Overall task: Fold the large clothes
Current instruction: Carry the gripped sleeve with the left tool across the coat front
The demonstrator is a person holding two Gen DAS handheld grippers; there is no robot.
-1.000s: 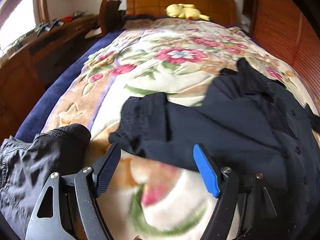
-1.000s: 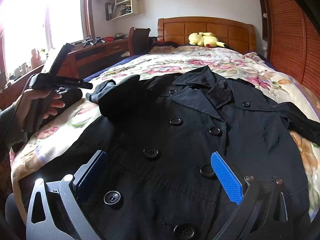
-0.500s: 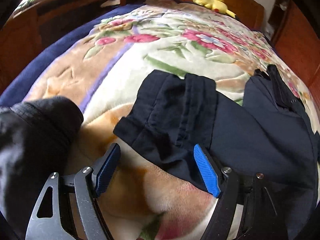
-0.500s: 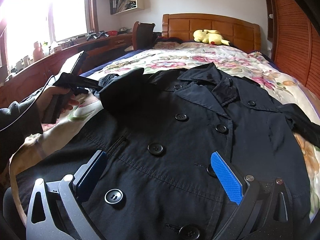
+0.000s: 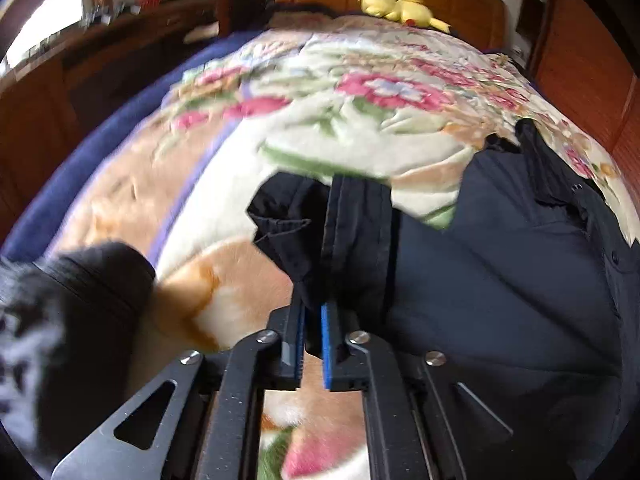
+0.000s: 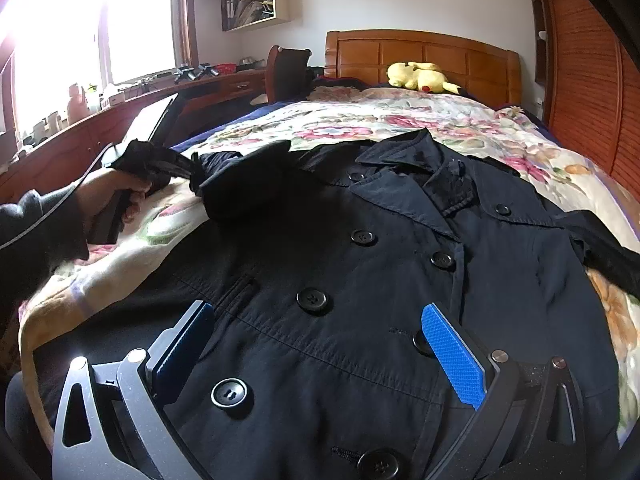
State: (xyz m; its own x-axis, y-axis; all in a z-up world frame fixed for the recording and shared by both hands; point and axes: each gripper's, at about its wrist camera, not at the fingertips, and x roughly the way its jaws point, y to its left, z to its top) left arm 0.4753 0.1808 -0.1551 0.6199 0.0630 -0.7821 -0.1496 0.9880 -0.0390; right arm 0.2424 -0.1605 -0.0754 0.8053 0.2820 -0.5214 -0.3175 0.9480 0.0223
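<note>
Dark navy double-breasted coat [image 6: 400, 264] lies face-up, buttons showing, spread flat on the floral blanket [image 6: 400, 120] of the bed. Collar points toward the wooden headboard [image 6: 424, 52], hem toward the camera; long axis runs along the bed's length. One sleeve [image 5: 352, 236] sticks out sideways toward the window side, its cuff end lying on blanket. Left gripper [image 5: 310, 320] is pinched on that cuff, jaws nearly together with dark fabric between the blue pads. In the right wrist view the person's hand [image 6: 116, 192] holds that tool at the sleeve end. Right gripper [image 6: 320, 344] hovers over the lower front of the coat, jaws wide apart, nothing between them; whether the pads touch cloth is unclear. Other sleeve [image 6: 600, 240] trails off toward the wardrobe side. Bare blanket lies between collar and headboard and beside the cuff. Yellow plush toy [image 6: 420, 76] sits by the headboard, well apart from the coat. Desk [image 6: 120, 120] runs along the window side.
</note>
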